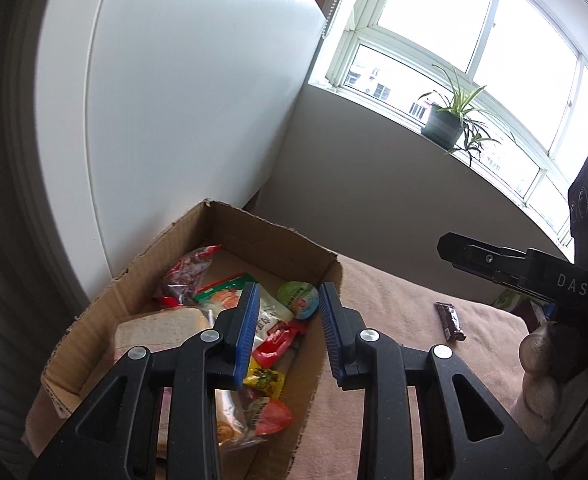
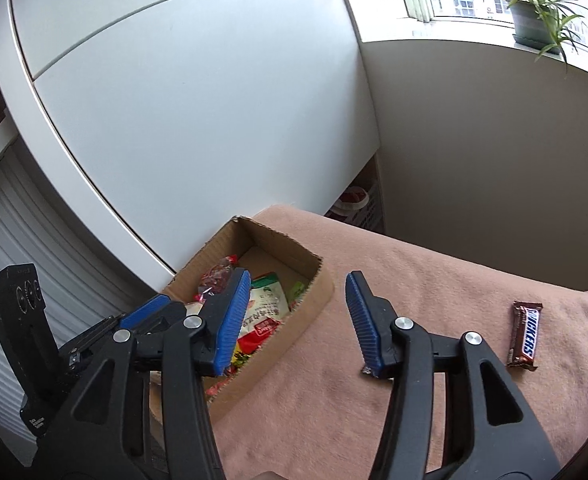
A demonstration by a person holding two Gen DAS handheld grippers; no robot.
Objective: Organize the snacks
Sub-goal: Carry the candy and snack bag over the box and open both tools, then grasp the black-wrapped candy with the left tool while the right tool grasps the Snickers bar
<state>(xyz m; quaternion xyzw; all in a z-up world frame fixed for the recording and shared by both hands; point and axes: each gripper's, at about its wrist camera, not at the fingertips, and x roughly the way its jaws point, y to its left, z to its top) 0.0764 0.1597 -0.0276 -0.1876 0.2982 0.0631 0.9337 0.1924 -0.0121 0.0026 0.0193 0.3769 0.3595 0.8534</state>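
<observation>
An open cardboard box [image 1: 270, 236] [image 2: 282, 246] sits on a pink cloth and holds several snack packets, among them a red bag [image 1: 188, 274], a round green cup [image 1: 299, 298] and a white and red pouch [image 2: 264, 310]. A Snickers bar [image 2: 526, 336] [image 1: 450, 320] lies on the cloth to the right of the box. My left gripper [image 1: 288, 334] is open and empty above the box's right side. My right gripper [image 2: 296, 322] is open and empty above the box's right wall, left of the bar.
The pink cloth [image 2: 434, 280] covers the surface. A white cabinet [image 1: 182, 100] stands behind the box. A potted plant [image 1: 448, 118] sits on the window sill. The right gripper's body [image 1: 534, 272] shows at the right of the left wrist view.
</observation>
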